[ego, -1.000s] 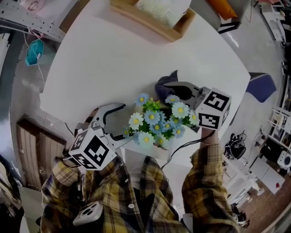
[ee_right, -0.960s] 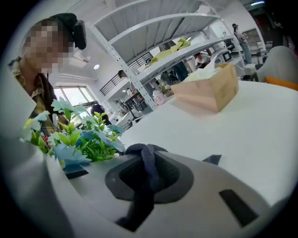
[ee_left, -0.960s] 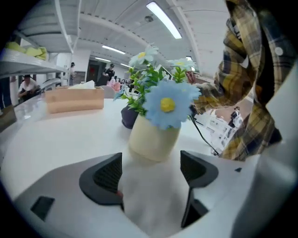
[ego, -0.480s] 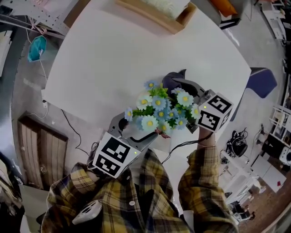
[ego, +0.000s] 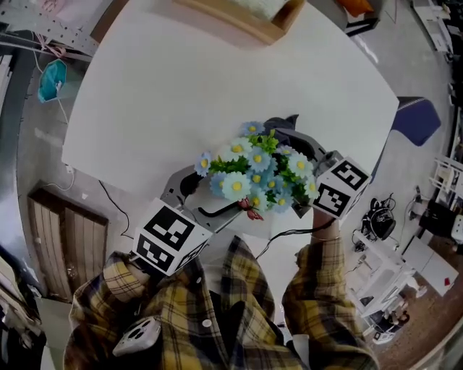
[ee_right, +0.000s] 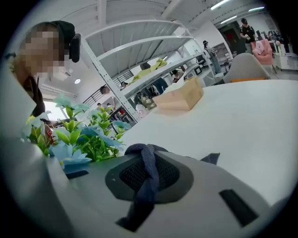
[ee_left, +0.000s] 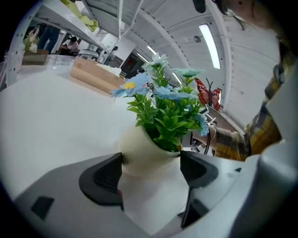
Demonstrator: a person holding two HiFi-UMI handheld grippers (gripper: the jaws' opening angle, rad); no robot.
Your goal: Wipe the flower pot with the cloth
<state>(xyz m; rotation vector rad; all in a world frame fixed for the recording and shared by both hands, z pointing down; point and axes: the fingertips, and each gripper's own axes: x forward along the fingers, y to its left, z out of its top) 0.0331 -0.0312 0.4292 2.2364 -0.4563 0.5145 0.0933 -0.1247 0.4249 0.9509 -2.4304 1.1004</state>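
Note:
The flower pot (ee_left: 144,153) is cream, with blue flowers (ego: 253,170) and green leaves that hide it in the head view. It stands on the white table (ego: 181,87) near the front edge. My left gripper (ego: 206,195) reaches under the flowers from the near left. In the left gripper view its jaws (ee_left: 151,169) press the pot's two sides. My right gripper (ego: 293,141) sits at the flowers' right, shut on a dark blue cloth (ego: 278,124). A strand of the cloth (ee_right: 145,174) runs across the one pad that shows, close beside the leaves.
A wooden tray (ego: 246,22) stands at the table's far edge. A red butterfly pick (ee_left: 208,93) sticks out of the flowers. A black cable (ego: 289,235) hangs over the near edge. A blue chair (ego: 418,119) stands off to the right.
My left gripper swung from the pot's left round to its near side and closed on it. The flowers shifted slightly away and to the right. The right gripper with the cloth stayed alongside them.

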